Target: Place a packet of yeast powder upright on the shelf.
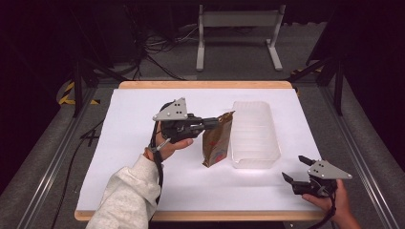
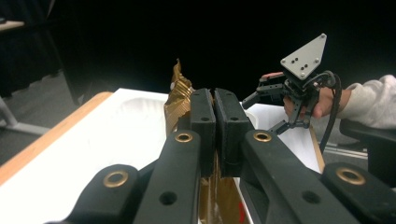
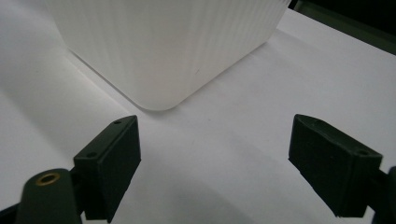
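Gripping the top edge of a brown bag [image 1: 217,140], the left gripper [image 1: 220,122] has its jaws pressed together on the crinkled foil. Seen from above, the bag hangs upright just left of the bin [image 1: 254,135], its lower end close to the white table [image 1: 133,129] and its side near the bin's long left wall; whether bag and bin touch I cannot tell. In the left gripper view the two black pads meet with the bag [image 2: 180,100] pinched between them, its torn gold-brown top standing up past the left pad and more of it showing below. The bin [image 2: 140,100] lies beyond the bag there.

The right gripper [image 1: 295,170] sits near the bin's front right corner, low over the table and well apart from the bag, with its jaws spread and nothing between them. In the right gripper view its pads [image 3: 114,158] stand wide, the bin's [image 3: 163,51] rounded ribbed corner just ahead of them and bare table [image 3: 215,158] in the gap. The left gripper view shows the right gripper [image 2: 268,109] farther off, jaws parted, past the bin.
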